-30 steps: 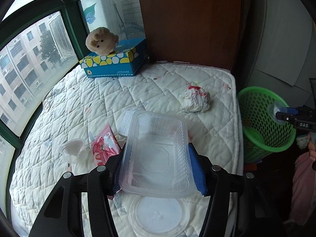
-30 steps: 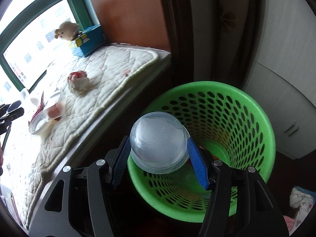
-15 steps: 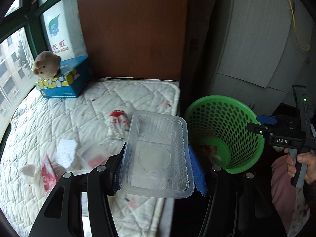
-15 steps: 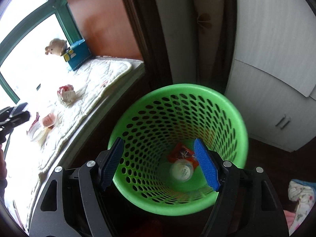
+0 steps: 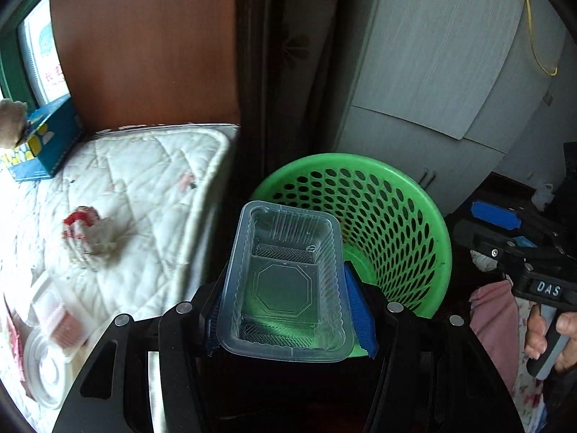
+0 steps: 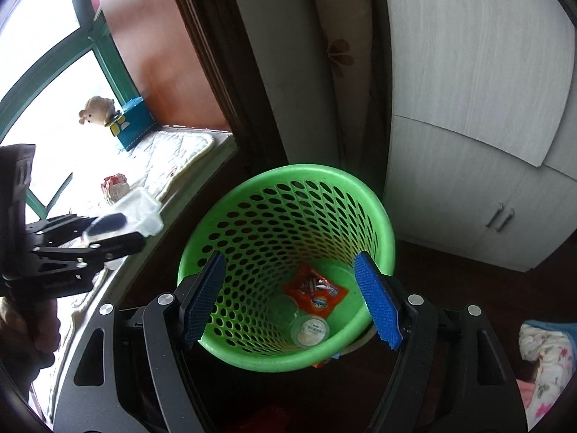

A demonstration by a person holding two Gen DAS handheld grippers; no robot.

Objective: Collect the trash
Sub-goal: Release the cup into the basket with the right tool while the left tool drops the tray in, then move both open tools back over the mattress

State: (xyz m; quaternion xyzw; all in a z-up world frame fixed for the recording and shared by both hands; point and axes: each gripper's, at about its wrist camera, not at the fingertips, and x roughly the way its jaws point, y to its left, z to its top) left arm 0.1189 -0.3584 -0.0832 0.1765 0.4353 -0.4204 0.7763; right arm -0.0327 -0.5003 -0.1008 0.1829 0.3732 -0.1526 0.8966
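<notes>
A bedroom corner held a green mesh basket (image 6: 285,267) on dark floor beside a quilted mattress (image 5: 144,180). Nearest, the left gripper (image 5: 288,310) clamped a clear plastic tray (image 5: 285,281) just short of the basket's rim, while the right gripper (image 6: 292,296) hovered above it, jaws parted and empty. A snack wrapper (image 6: 315,288) and a cup (image 6: 310,330) already lay inside; a crumpled wad (image 5: 88,231) and containers (image 5: 54,321) remained on the mattress.

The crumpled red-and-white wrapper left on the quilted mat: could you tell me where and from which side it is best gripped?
Grip the crumpled wrapper across its bunched middle, coming from above with open jaws. It lies loose on the quilted mat with clear space around it. It looks soft enough to squash between the pads, and no edge stands up for a side pinch.
</notes>
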